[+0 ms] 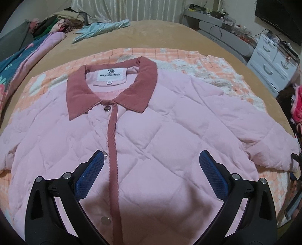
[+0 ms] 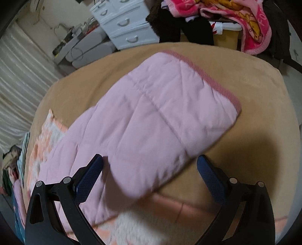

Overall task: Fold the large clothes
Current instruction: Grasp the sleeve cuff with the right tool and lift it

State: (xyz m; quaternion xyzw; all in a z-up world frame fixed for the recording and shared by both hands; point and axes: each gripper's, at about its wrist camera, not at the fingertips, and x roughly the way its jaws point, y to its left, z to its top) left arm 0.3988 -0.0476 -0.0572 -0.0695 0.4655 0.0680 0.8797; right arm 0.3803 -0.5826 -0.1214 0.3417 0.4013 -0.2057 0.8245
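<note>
Across the tan bed [image 1: 169,35] the pink jacket [image 1: 151,122] lies flat, buttoned for folding, left claw [image 1: 151,160] wide above its front, right claw [image 2: 150,162] wide over its sleeve [image 2: 151,113].

My left wrist view looks down close over the jacket [image 1: 151,120] front toward the bed's [image 1: 169,34] far edge; my right views its sleeve [image 2: 151,113] near the bed's corner.

A tan bed cover [image 1: 169,34] extends ahead of the left gripper, ending at pale pleated curtains [image 1: 105,9]. A white drawer unit [image 1: 273,62] stands ahead to the right. Piled clothing [image 1: 56,22] lies ahead-left.
</note>
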